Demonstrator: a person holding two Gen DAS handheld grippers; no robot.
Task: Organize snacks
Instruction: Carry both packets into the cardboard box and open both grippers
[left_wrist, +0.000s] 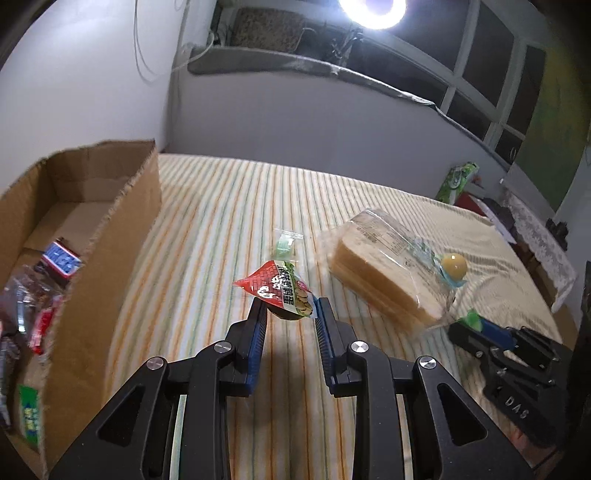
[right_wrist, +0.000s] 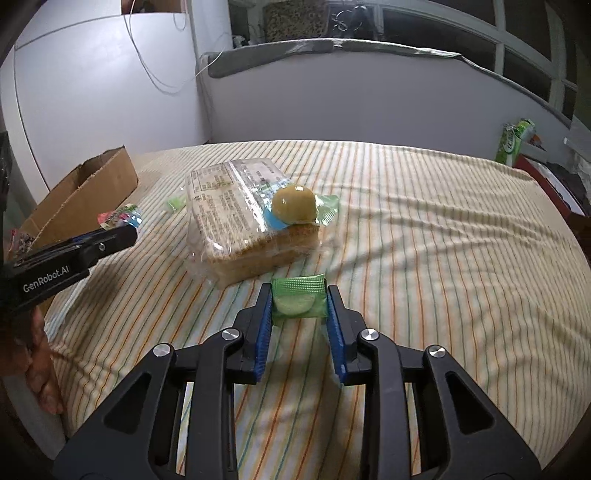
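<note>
Left fingers (left_wrist: 288, 308) clamped on red egg packet (left_wrist: 279, 291), cardboard box (left_wrist: 110, 236) close on their left; right fingers (right_wrist: 299, 299) clamped on green packet (right_wrist: 299, 301), farther off.

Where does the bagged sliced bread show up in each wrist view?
Left wrist: bread bag right of centre, beyond and right of the left gripper.
Right wrist: bread bag centre-left, beyond the right gripper.
Shared landmark: the round yellow snack lying on the bag.

A striped bedsheet (right_wrist: 424, 258) covers the bed below a bright ring light (left_wrist: 373, 11) and dark windows (left_wrist: 491, 74).
</note>
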